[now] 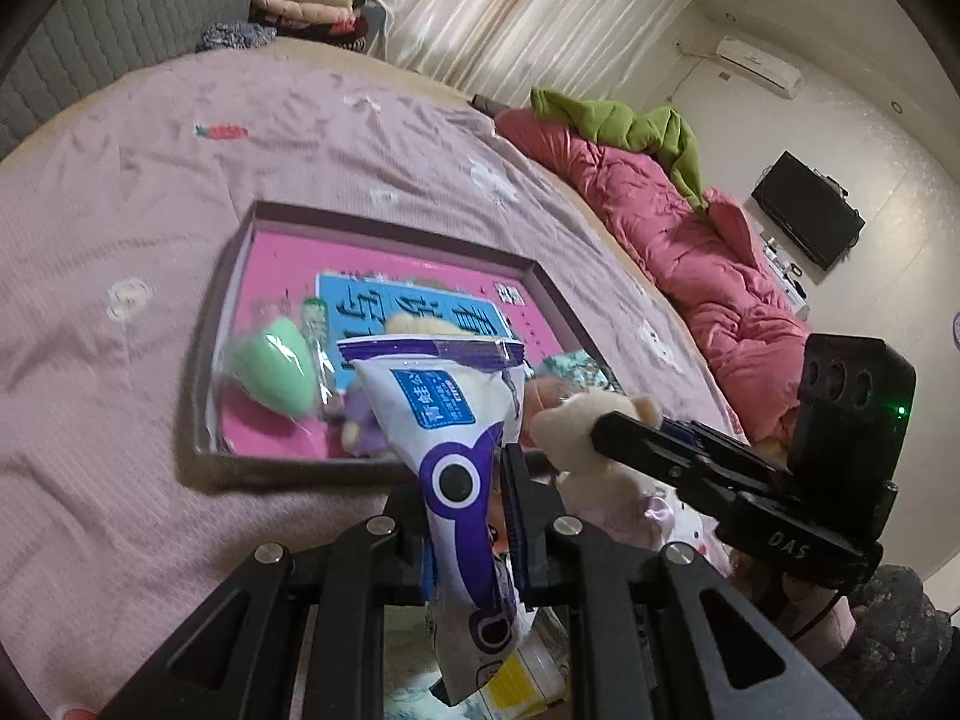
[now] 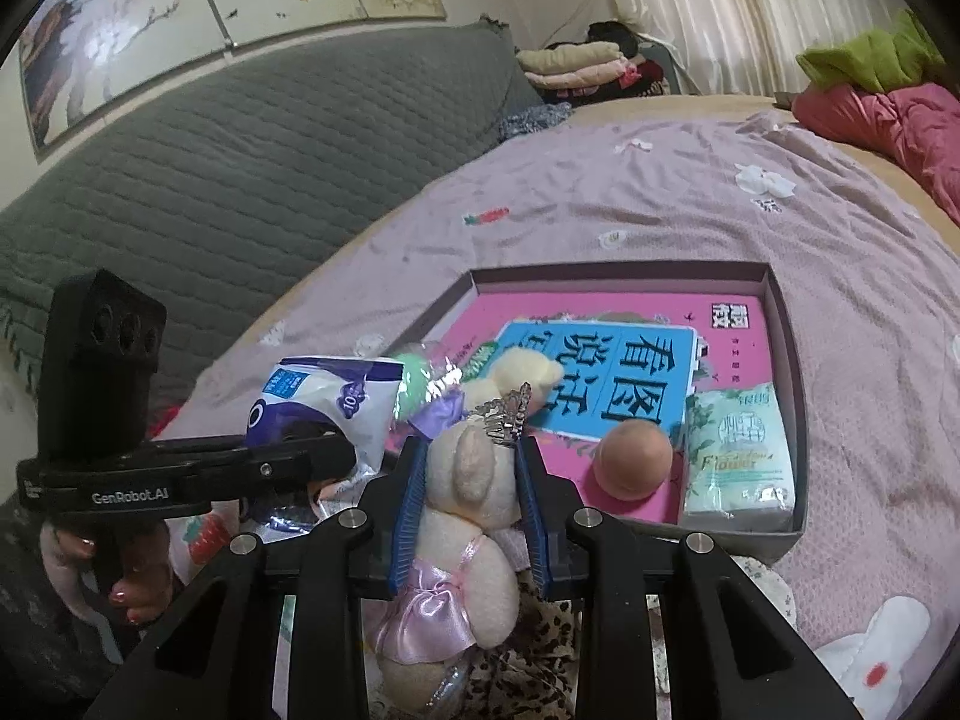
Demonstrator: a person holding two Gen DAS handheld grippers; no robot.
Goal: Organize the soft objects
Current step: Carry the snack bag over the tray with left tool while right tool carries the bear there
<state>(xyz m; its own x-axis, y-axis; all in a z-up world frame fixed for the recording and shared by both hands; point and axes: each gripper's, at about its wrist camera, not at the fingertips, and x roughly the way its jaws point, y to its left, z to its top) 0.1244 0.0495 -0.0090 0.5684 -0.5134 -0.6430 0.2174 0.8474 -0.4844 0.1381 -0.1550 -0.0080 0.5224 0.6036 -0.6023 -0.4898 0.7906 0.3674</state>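
My left gripper (image 1: 465, 480) is shut on a white-and-purple plastic packet (image 1: 444, 420), which stands upright between the pads just above the bed. My right gripper (image 2: 471, 468) is shut on a cream plush bear (image 2: 474, 480) with a pink ribbon and a small tiara, held by its head. Each gripper shows in the other view: the right one (image 1: 606, 438) with the bear (image 1: 576, 420), the left one (image 2: 324, 456) with the packet (image 2: 318, 402). Just beyond both lies a shallow box (image 2: 780, 324) holding a blue book (image 2: 600, 378), a peach ball (image 2: 636, 462), a green tissue pack (image 2: 738, 462) and a wrapped green egg shape (image 1: 273, 369).
The box lies on a mauve bedspread (image 1: 150, 210). A pink quilt (image 1: 690, 240) with a green blanket on it runs along the far side. A grey padded headboard (image 2: 210, 168) and a clothes pile (image 2: 576, 66) stand behind. A white bunny toy (image 2: 870, 654) and leopard cloth (image 2: 528, 660) lie near me.
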